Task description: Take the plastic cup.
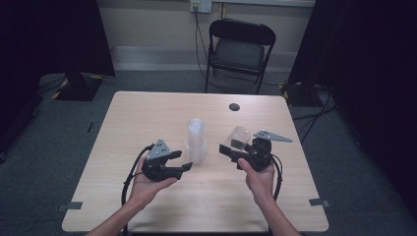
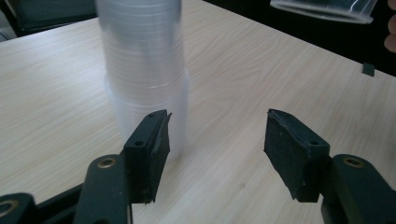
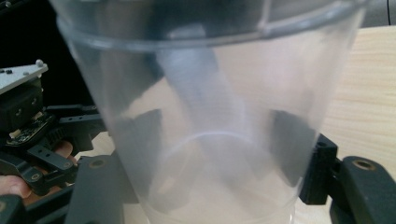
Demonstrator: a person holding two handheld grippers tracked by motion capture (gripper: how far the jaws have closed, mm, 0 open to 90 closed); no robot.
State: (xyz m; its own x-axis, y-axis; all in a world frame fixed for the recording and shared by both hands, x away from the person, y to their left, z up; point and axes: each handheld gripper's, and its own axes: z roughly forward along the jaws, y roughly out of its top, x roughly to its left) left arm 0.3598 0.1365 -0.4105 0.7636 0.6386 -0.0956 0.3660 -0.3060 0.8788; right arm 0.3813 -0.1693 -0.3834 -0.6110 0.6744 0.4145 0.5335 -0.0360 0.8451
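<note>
We've got the right gripper point(image 1: 232, 151) pinching a single clear cup point(image 1: 239, 137) above the table point(image 1: 137, 123) – the left gripper point(image 1: 183, 161), jaws spread, sits just beside the cup stack point(image 1: 195, 140) mid-table.

A clear plastic cup point(image 1: 237, 138) tilts above the table, beside an upright stack of cups point(image 1: 195, 140)

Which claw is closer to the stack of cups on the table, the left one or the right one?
Left. The left claw is open right beside the stack of cups, its tips almost at the base. The right claw is farther off on the other side, gripping a single clear cup.
</note>
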